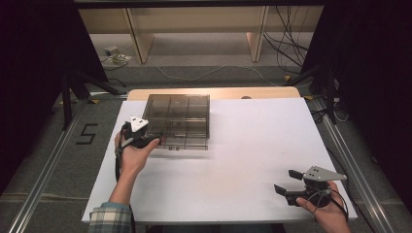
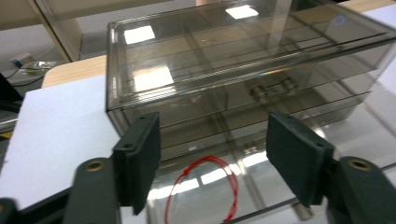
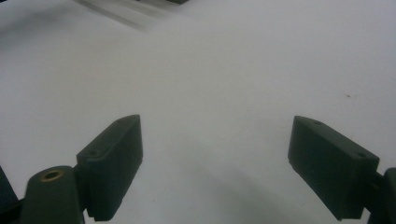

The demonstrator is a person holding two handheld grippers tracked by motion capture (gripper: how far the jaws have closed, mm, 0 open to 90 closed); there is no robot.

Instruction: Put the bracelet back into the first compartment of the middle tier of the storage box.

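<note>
At about eleven o'clock on the white rectangular table top, in the high view, sits a smoky translucent plastic drawer box with gridded compartments, its front drawer pulled out toward the person. Just at its seven o'clock corner, the left hand holds the left gripper, capped by a grey three-cornered plate.

From the left gripper view, the same box stands ahead at twelve o'clock, with the open drawer running beneath the two black jaws. Those jaws are spread wide and grasp nothing. A thin red loop, like a rubber band, lies in the drawer between them, toward six o'clock. A small metal hinge-like fitting shows through the box's wall at about one o'clock.

Down at five o'clock on the table in the high view, well apart from the box, the right hand holds the right gripper. Its jaws are also released, spread wide over bare white surface in the right gripper view.
</note>
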